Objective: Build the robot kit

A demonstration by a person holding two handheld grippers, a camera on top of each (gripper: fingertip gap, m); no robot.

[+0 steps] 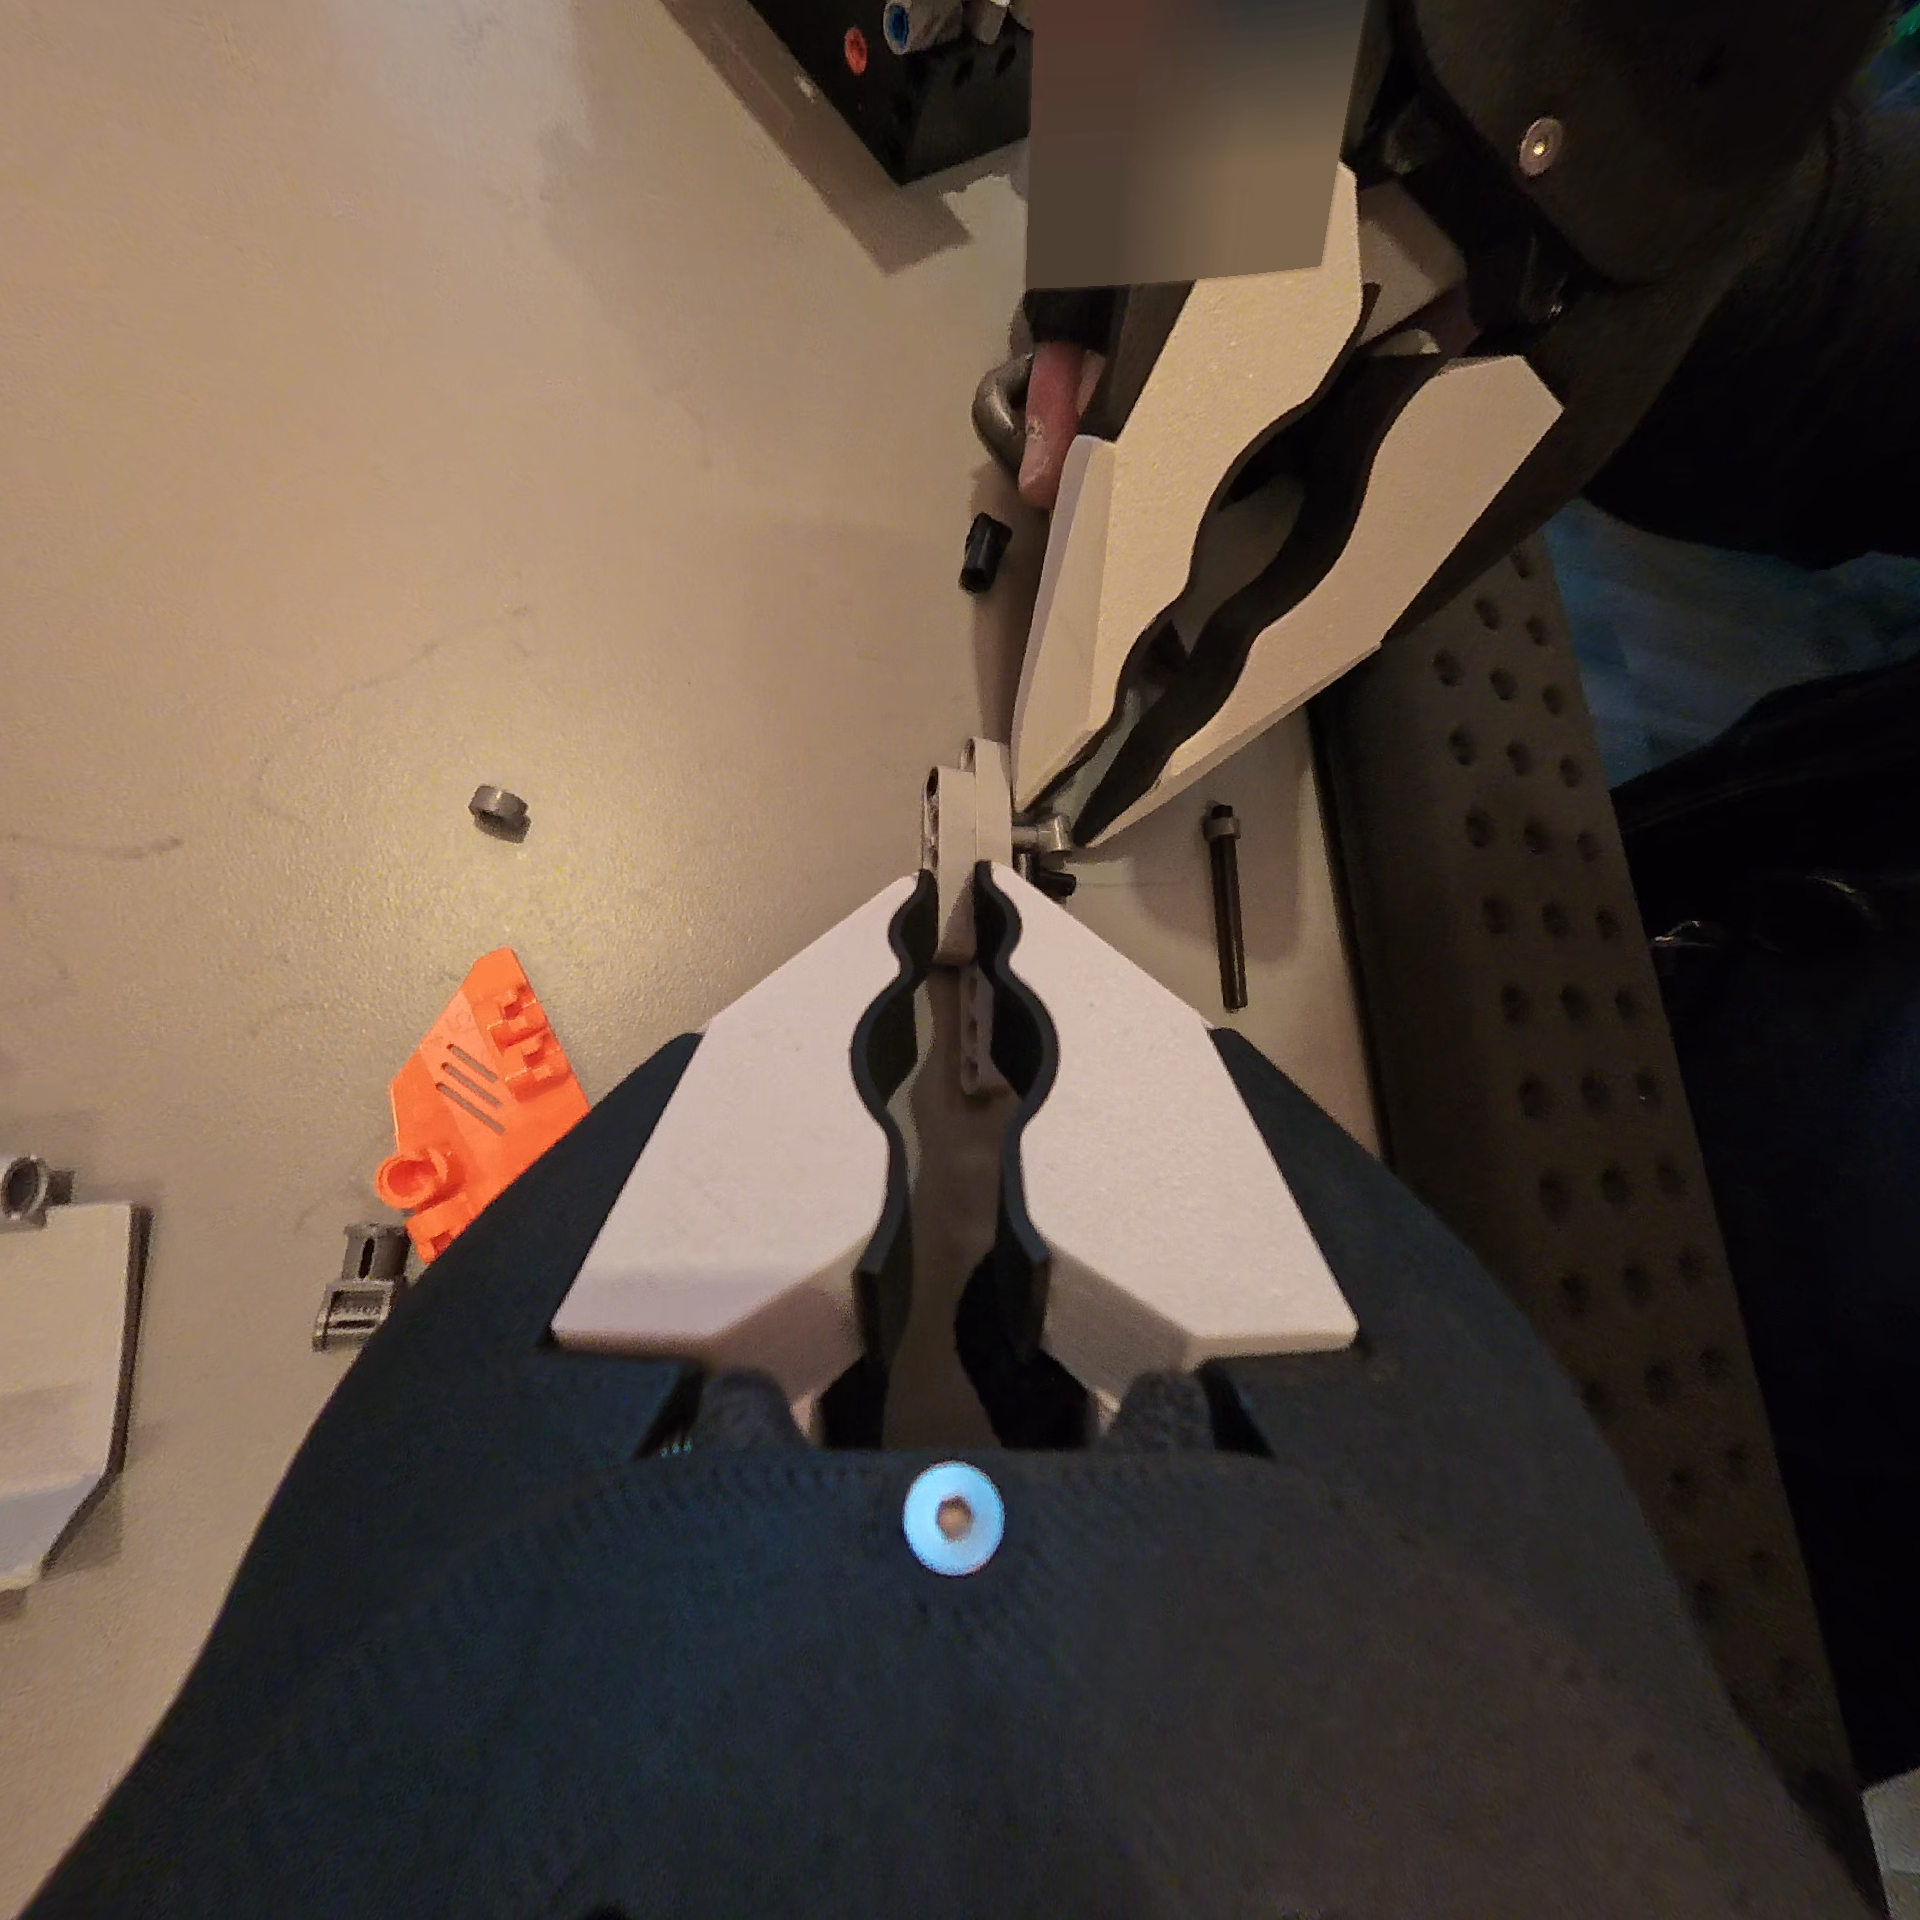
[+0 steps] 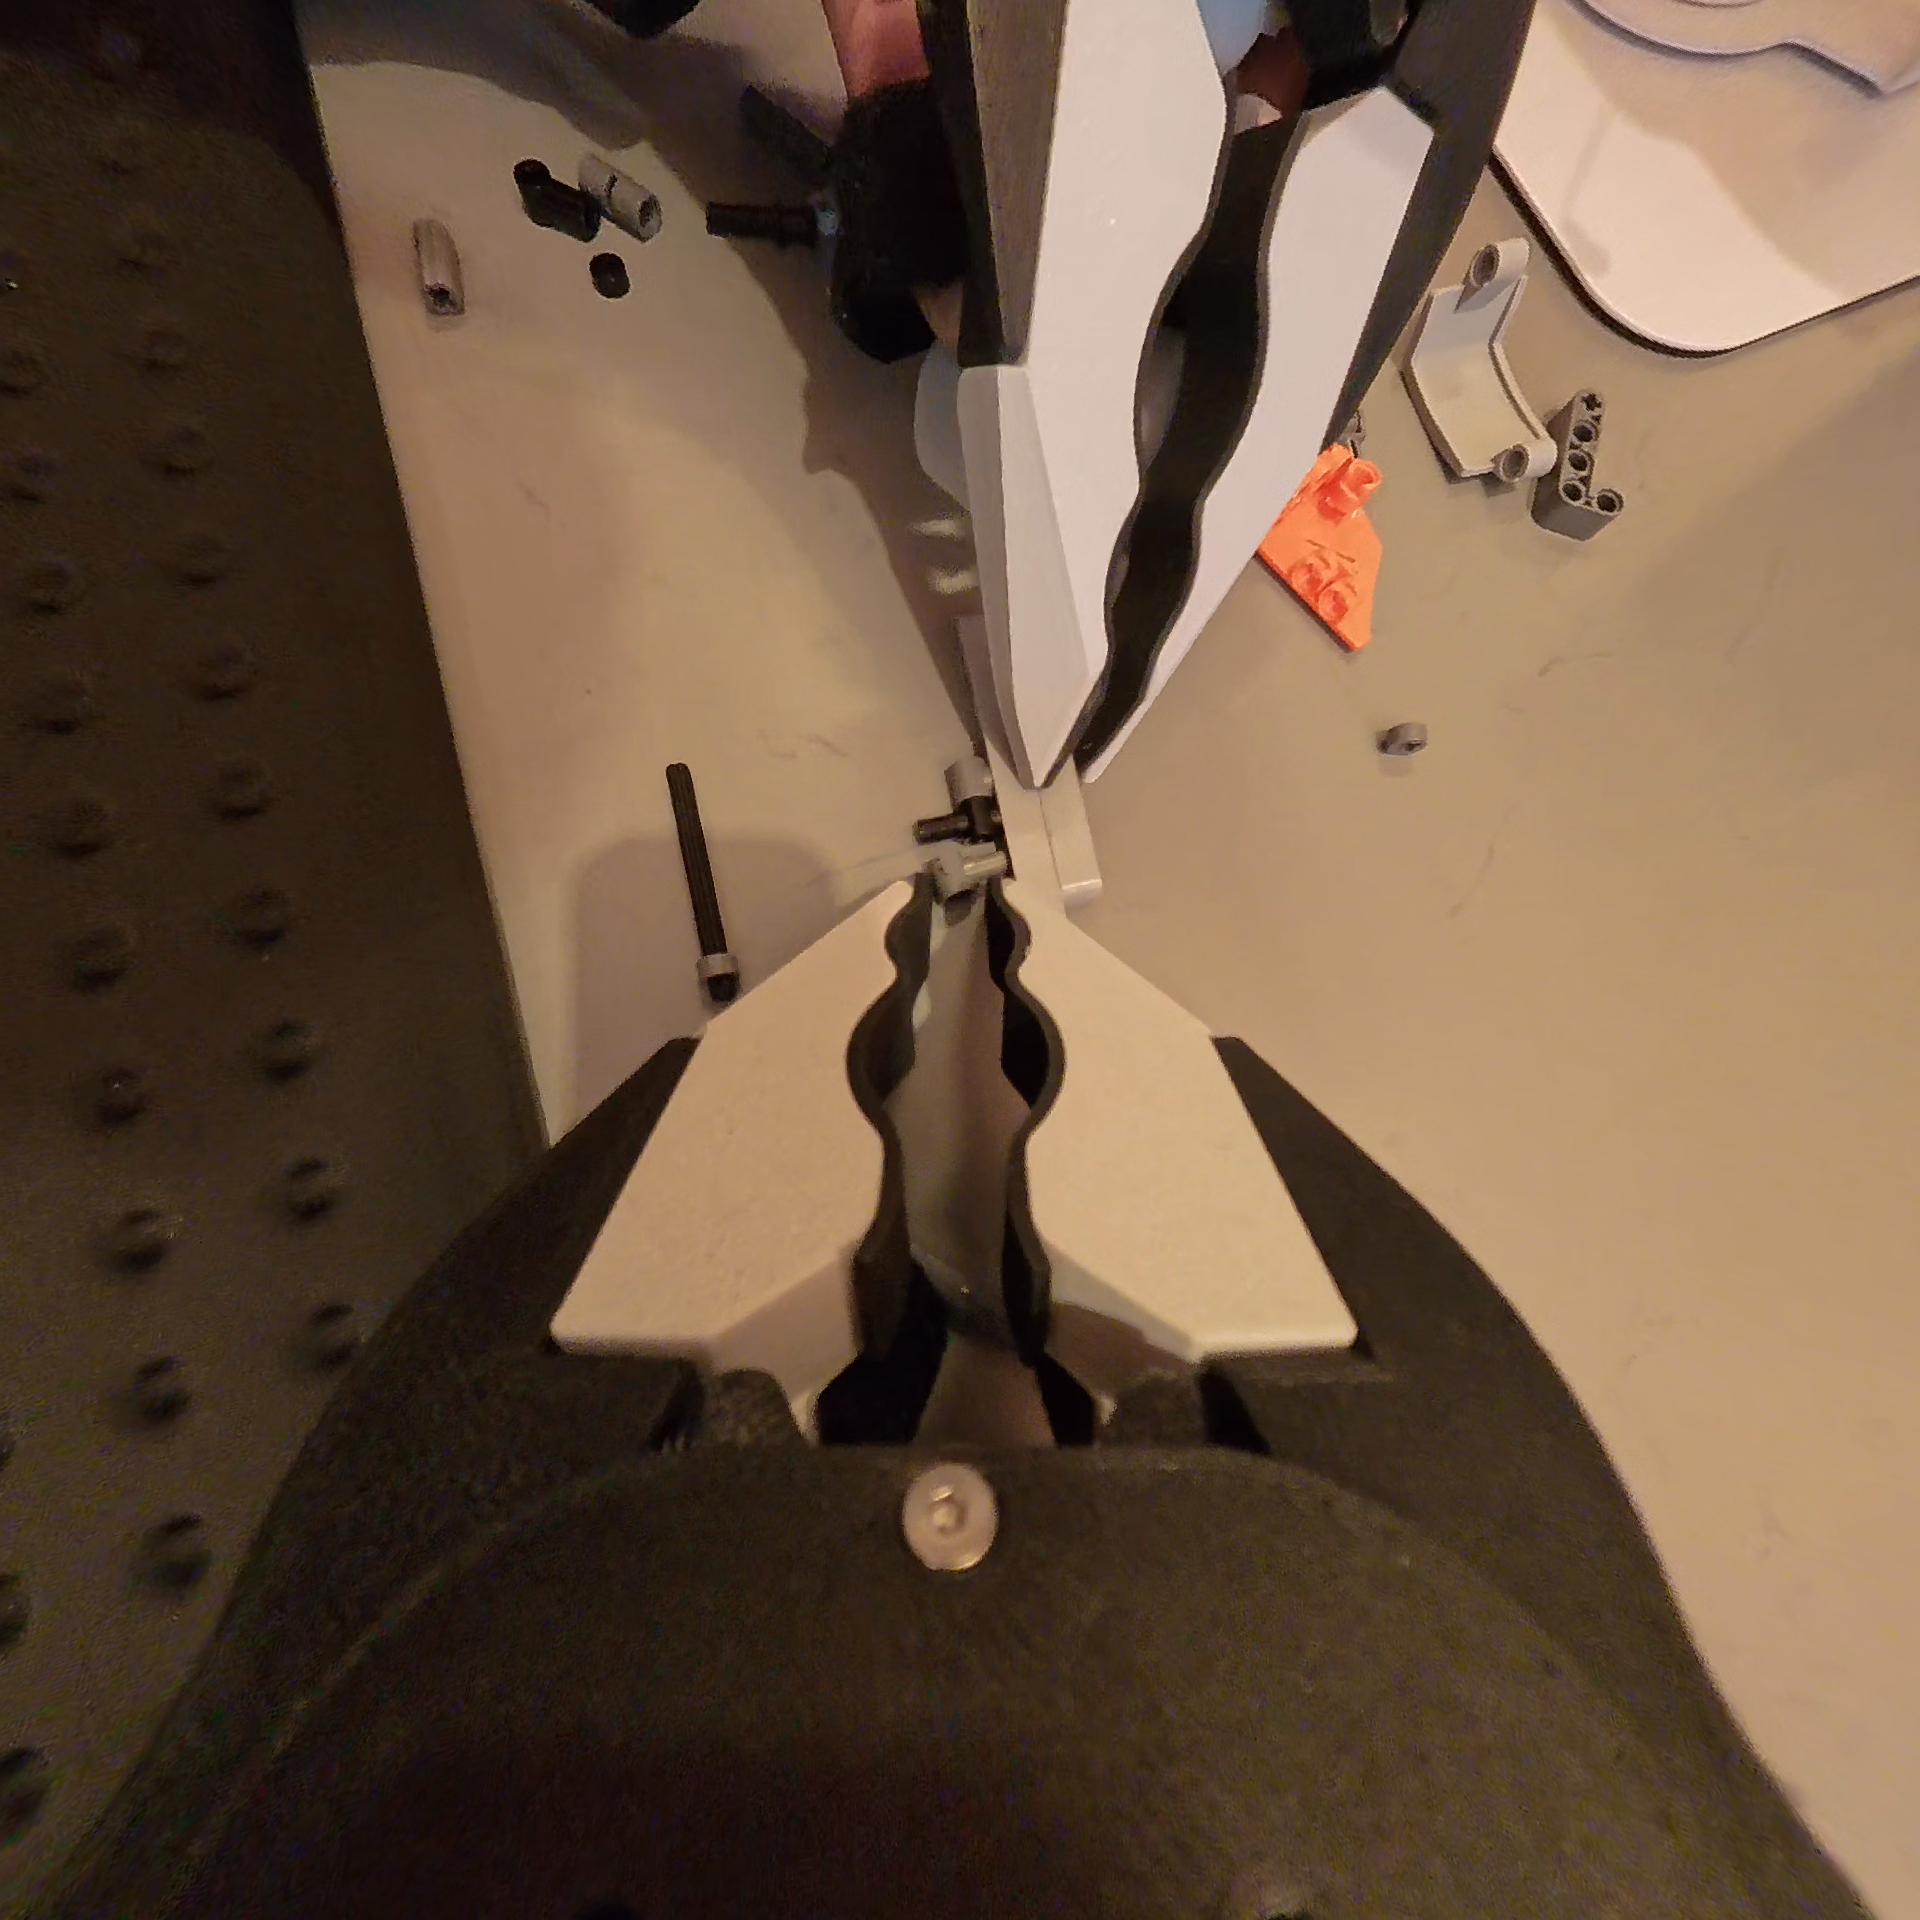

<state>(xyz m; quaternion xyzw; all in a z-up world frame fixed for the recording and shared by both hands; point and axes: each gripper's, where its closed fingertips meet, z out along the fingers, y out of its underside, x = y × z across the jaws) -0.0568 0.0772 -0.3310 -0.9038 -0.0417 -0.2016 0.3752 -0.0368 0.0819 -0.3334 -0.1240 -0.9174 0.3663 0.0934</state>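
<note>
My left gripper (image 1: 956, 891) is shut on a light grey flat building piece (image 1: 974, 800) that sticks up out of its tips. In the right wrist view the left gripper (image 2: 1058, 771) comes down from the top, holding that piece (image 2: 1070, 854). My right gripper (image 2: 961, 906) is shut on a small grey connector (image 2: 971, 869) pressed against the side of the flat piece, next to a black pin (image 2: 943, 827). In the left wrist view the right gripper (image 1: 1062, 828) reaches in from the upper right with the connector (image 1: 1042, 831) at its tips. Both are above the pale table (image 1: 520, 468).
On the table lie an orange panel (image 1: 478, 1091) (image 2: 1325, 551), a black axle (image 1: 1226, 904) (image 2: 701, 873), a small grey bush (image 1: 499, 810) (image 2: 1403, 740), a grey curved panel (image 2: 1465, 384), an L-shaped grey beam (image 2: 1574, 468) and several small pins (image 2: 613, 197). A dark studded mat (image 2: 156, 831) borders the table. Less than 4 cm separates the two grippers' tips. The left tips stand about 7 centimetres off the small grey bush (image 2: 1403, 740). The left camera catches it too, in the left wrist view (image 1: 511, 808).
</note>
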